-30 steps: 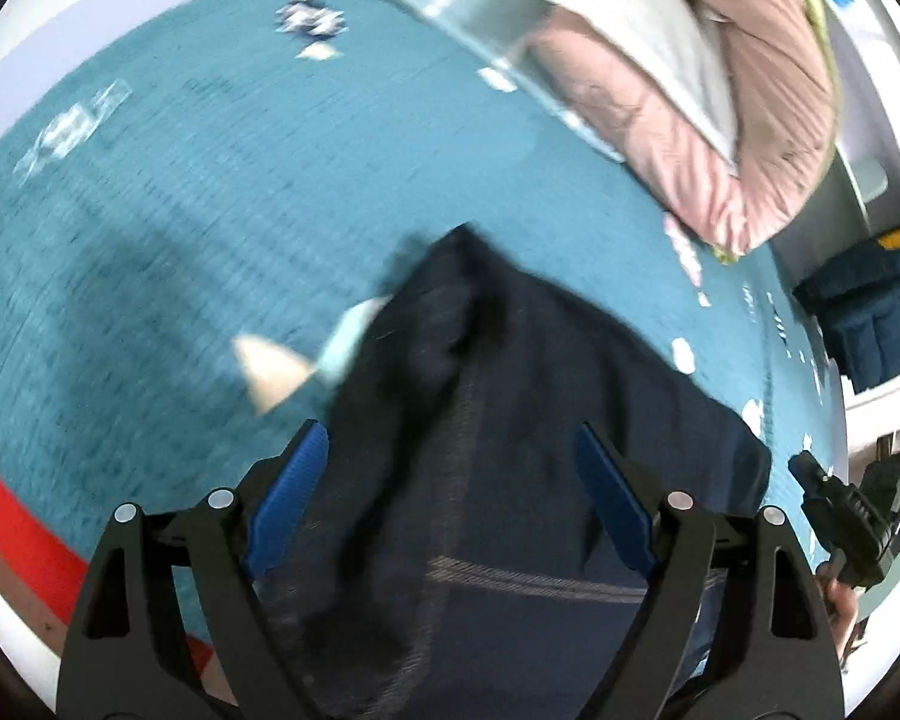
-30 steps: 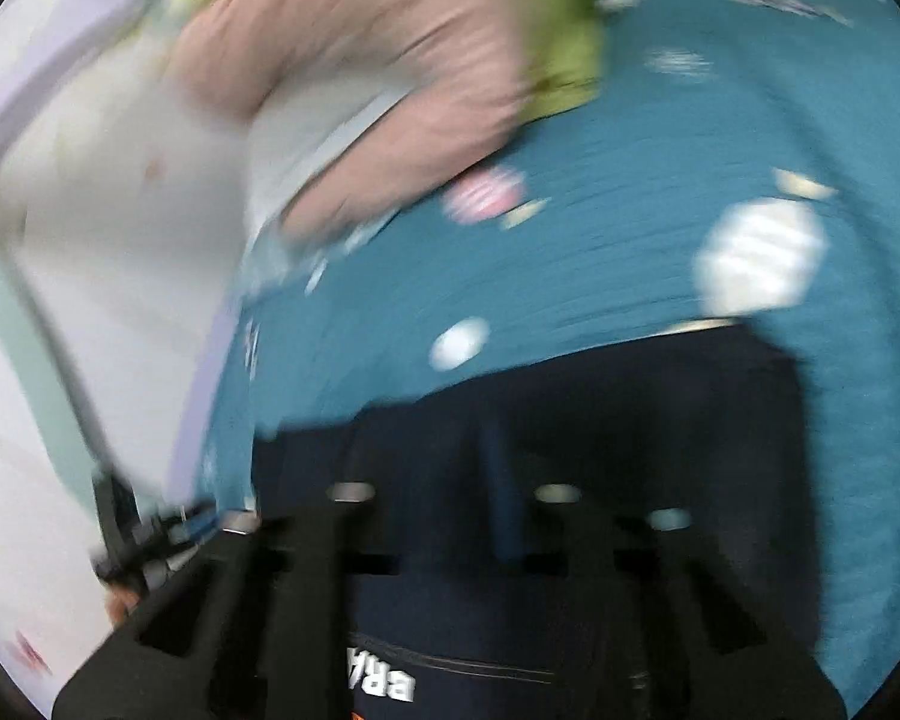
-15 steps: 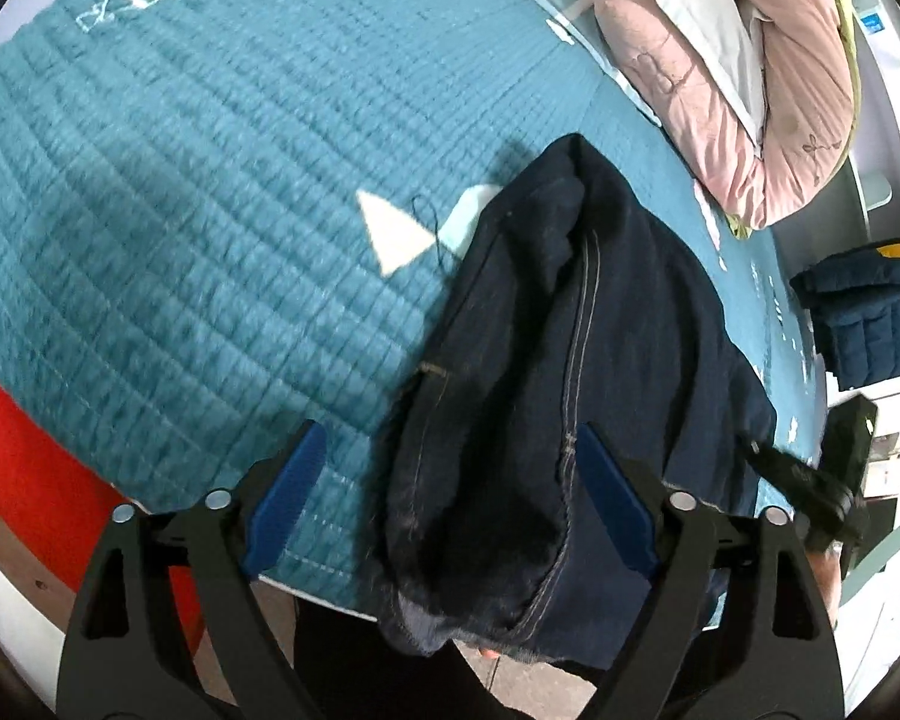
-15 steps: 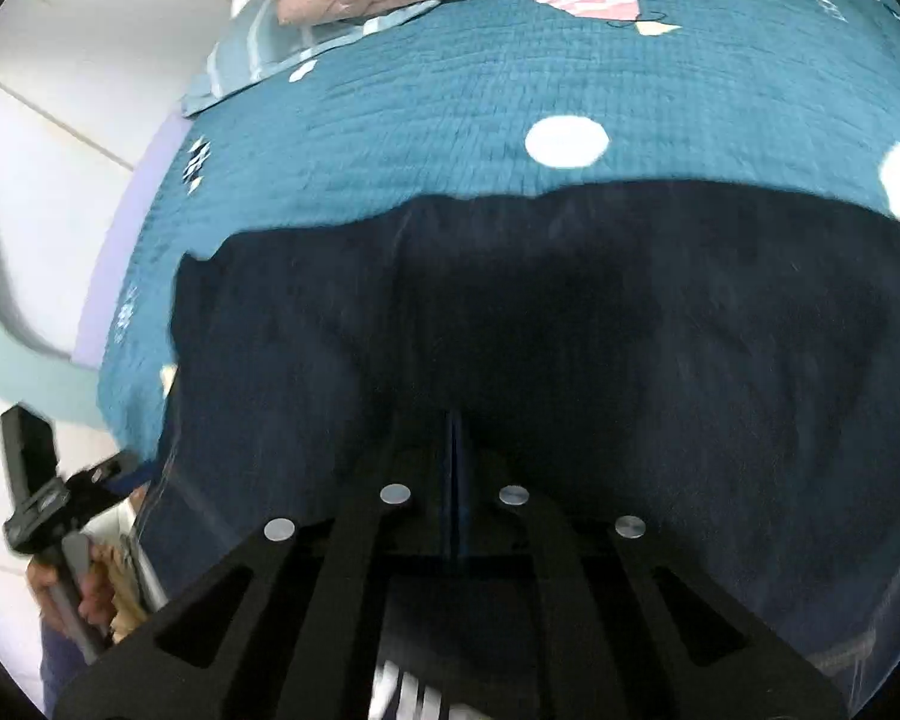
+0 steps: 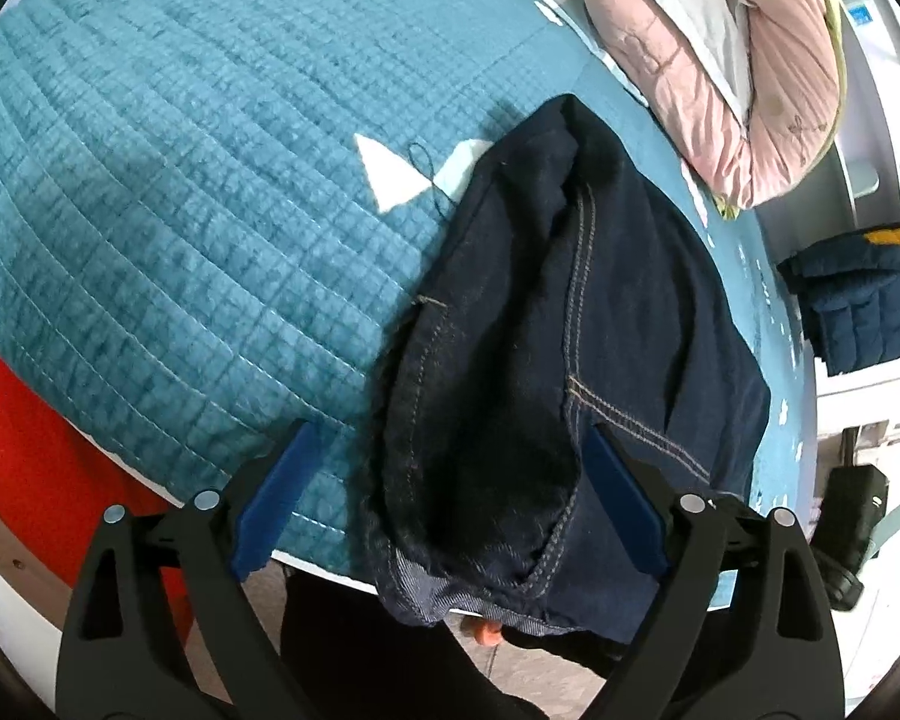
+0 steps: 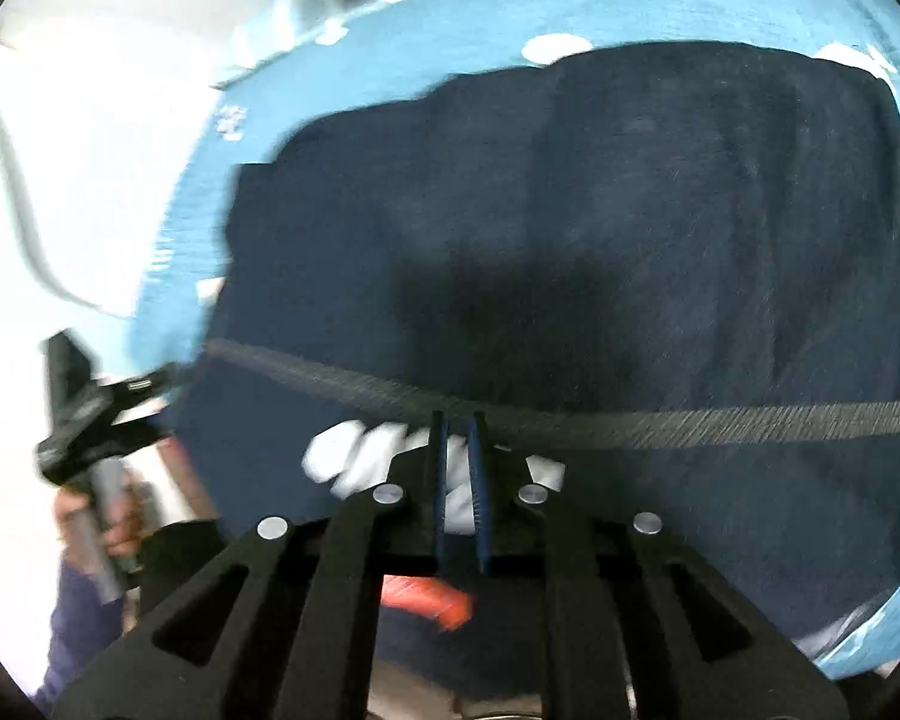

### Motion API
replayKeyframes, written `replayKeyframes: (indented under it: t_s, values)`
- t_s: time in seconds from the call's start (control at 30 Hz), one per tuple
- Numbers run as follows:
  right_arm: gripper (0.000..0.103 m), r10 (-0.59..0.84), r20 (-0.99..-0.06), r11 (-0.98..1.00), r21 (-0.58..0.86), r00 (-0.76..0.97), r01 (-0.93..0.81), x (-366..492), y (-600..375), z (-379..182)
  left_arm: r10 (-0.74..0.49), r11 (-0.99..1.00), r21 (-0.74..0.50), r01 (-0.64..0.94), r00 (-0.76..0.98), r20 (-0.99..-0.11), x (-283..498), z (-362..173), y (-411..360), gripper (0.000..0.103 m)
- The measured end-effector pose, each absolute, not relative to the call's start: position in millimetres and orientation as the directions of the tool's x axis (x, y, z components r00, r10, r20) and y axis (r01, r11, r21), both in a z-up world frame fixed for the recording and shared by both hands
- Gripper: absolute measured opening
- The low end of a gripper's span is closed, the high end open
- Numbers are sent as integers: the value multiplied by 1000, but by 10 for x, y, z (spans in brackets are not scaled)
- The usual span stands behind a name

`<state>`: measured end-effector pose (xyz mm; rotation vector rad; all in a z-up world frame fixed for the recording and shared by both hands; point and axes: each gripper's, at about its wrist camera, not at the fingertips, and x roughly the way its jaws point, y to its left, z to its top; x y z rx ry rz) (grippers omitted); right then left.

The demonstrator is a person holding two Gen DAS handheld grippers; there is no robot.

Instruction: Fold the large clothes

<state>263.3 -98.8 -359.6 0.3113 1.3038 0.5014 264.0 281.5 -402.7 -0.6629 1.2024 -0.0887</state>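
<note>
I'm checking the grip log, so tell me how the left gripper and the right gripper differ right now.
The left gripper has its blue pads spread wide; the right gripper has its pads nearly together. The left gripper straddles the dark jeans without pressing on them; whether the right gripper pinches the cloth is unclear. Both are black with blue pads and point down at the jeans on the teal bedspread.

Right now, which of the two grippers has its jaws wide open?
The left gripper: its blue jaws stand far apart on either side of the dark jeans. The right gripper has its jaws nearly together.
</note>
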Motion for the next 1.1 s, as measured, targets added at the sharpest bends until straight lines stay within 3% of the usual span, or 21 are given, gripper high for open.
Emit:
replayKeyframes:
  t_s: [0.1, 0.13, 0.23, 0.27, 0.33, 0.53, 0.7, 0.87, 1.1]
  values:
    - [7, 497, -857, 865, 477, 138, -155, 2598, -882, -3872, -411, 791, -532, -302, 382, -828, 2624, -4046, 2796, 90]
    - [0, 487, -861, 871, 467, 147, -151, 2616, -862, -3927, -412, 787, -532, -312, 377, -830, 2623, -4054, 2793, 90]
    - [3, 534, -833, 845, 522, 147, -114, 2631, -912, -3921, -393, 828, -487, -277, 333, -857, 2663, -4036, 2683, 86]
    - [4, 538, -831, 843, 526, 143, -114, 2624, -919, -3914, -384, 844, -469, -260, 318, -867, 2669, -4022, 2626, 81]
    - [4, 548, -824, 836, 537, 146, -110, 2567, -948, -3897, -396, 847, -473, -245, 305, -866, 2661, -4012, 2564, 58]
    - [10, 604, -777, 796, 600, 174, -85, 2447, -1068, -3854, -426, 833, -506, -224, 323, -845, 2660, -3924, 2448, 18]
    - [22, 659, -709, 745, 661, 250, -92, 2330, -1188, -3658, -410, 852, -504, -140, 420, -810, 2554, -3375, 2248, 16]
    - [52, 706, -620, 702, 677, 341, -223, 2202, -1062, -3226, -435, 867, -498, -6, 478, -763, 2521, -2784, 1800, 16]
    - [68, 724, -546, 689, 581, 421, -433, 1855, -892, -2630, -437, 884, -462, 68, 469, -767, 2587, -2444, 1154, 16]
